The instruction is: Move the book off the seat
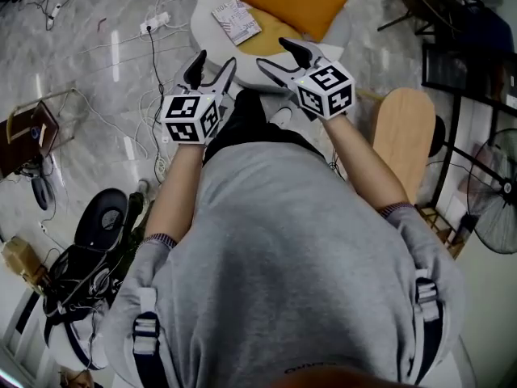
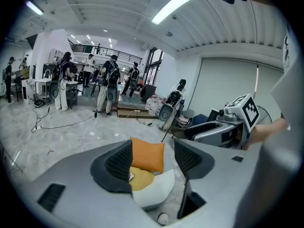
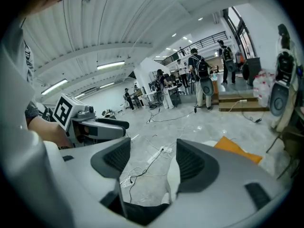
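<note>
I take this to be the reach, with nothing touched yet. The book (image 1: 237, 20) lies flat on the white seat (image 1: 206, 6), toward the seat's nine o'clock side and just beside the orange cushion (image 1: 296, 0), which fills the part from twelve to three o'clock. From where I hold the tools, the seat sits at twelve o'clock, beyond the knees and well apart from both sets of tips. My left gripper (image 1: 212, 69) has its jaws spread wide and holds nothing. Looking along them, I see the cushion and the seat framed in the gap, far off, with at most a sliver of the book beside the left pad. My right gripper (image 1: 283, 59) is also wide apart and empty. Between its jaws I see bare floor, a power strip (image 3: 159, 154) and loose cable, while the cushion sits off toward three o'clock, so this gripper is aimed to one side of the target. I judge the left gripper the better lined up of the two. The next move calls for carrying it forward and down to the book's free edge at the seat's rim. There I would tip the jaws so one slips under the cover and the other comes down on top. A thin, flat book offers little else to pinch, so the approach should be low and shallow and should stay clear of the cushion.
</note>
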`<move>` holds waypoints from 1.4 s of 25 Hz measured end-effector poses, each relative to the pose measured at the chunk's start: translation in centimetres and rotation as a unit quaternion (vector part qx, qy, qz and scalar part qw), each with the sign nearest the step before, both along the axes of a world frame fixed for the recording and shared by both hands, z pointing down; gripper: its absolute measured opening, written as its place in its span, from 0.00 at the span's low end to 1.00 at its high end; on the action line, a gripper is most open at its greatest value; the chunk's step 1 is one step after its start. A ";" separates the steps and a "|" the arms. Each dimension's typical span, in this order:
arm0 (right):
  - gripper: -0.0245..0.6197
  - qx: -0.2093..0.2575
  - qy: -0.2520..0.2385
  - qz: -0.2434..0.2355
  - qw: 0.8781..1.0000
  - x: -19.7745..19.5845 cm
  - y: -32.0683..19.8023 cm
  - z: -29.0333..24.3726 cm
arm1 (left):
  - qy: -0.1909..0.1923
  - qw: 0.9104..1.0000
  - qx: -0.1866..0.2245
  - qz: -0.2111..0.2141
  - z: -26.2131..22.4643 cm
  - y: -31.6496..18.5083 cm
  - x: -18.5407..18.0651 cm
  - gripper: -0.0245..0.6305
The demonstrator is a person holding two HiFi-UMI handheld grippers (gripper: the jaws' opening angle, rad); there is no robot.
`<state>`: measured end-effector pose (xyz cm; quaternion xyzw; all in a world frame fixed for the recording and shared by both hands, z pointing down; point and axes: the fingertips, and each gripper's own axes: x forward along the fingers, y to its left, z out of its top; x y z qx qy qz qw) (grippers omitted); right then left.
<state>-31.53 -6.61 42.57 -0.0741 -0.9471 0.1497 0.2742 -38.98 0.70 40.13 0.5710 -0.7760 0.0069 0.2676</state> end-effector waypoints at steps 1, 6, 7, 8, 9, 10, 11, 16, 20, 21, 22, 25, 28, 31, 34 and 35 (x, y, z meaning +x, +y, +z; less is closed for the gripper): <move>0.53 0.001 0.006 -0.001 1.000 -0.9 -0.4 0.4 | 0.005 1.000 -0.001 0.002 0.5 -0.4 -0.9 0.50; 0.54 -0.010 0.036 -0.002 0.999 -6.3 -2.7 2.7 | 0.025 1.000 -0.011 0.012 3.3 -2.6 -6.3 0.50; 0.54 -0.012 0.042 -0.002 0.999 -7.3 -3.2 3.2 | 0.030 0.999 -0.015 0.014 4.0 -3.0 -7.4 0.50; 0.54 -0.012 0.048 -0.004 0.999 -8.4 -3.6 3.8 | 0.035 0.999 -0.018 0.014 4.9 -3.3 -8.4 0.50; 0.54 -0.012 0.053 -0.006 0.998 -9.4 -4.0 4.4 | 0.040 0.999 -0.022 0.014 5.8 -3.6 -9.5 0.50; 0.54 -0.012 0.057 -0.009 0.998 -10.5 -4.5 5.0 | 0.046 0.999 -0.026 0.011 6.9 -3.8 -10.5 0.50; 0.54 -0.012 0.061 -0.010 0.998 -11.6 -4.9 5.7 | 0.054 0.998 -0.029 0.007 7.9 -3.9 -11.6 0.50; 0.54 -0.012 0.083 -0.011 0.996 -15.7 -6.4 10.0 | 0.104 0.993 -0.050 -0.030 13.2 -3.8 -15.8 0.50; 0.55 -0.021 0.112 -0.026 0.993 -18.0 -7.5 15.1 | 0.134 0.987 -0.070 -0.052 17.3 -4.4 -17.7 0.50; 0.55 -0.029 0.122 -0.028 0.992 -18.4 -8.0 16.7 | 0.140 0.986 -0.077 -0.057 18.4 -4.7 -18.0 0.50; 0.55 -0.036 0.133 -0.031 0.990 -18.7 -8.5 18.4 | 0.144 0.984 -0.083 -0.062 19.6 -5.0 -18.3 0.50; 0.55 -0.051 0.163 -0.040 0.984 -19.5 -10.0 23.3 | 0.162 0.978 -0.101 -0.081 23.9 -5.8 -18.7 0.50; 0.56 -0.065 0.182 -0.045 0.980 -20.1 -11.7 28.1 | 0.176 0.973 -0.118 -0.096 28.5 -7.0 -18.8 0.50; 0.57 -0.080 0.207 -0.062 0.973 -20.0 -13.0 33.4 | 0.193 0.965 -0.134 -0.114 33.2 -7.8 -18.8 0.50; 0.59 -0.089 0.233 -0.079 0.965 -20.8 -13.9 39.3 | 0.208 0.959 -0.145 -0.125 38.5 -8.4 -19.6 0.50; 0.60 -0.092 0.239 -0.081 0.963 -21.4 -14.1 41.2 | 0.212 0.958 -0.148 -0.127 40.5 -8.6 -20.1 0.50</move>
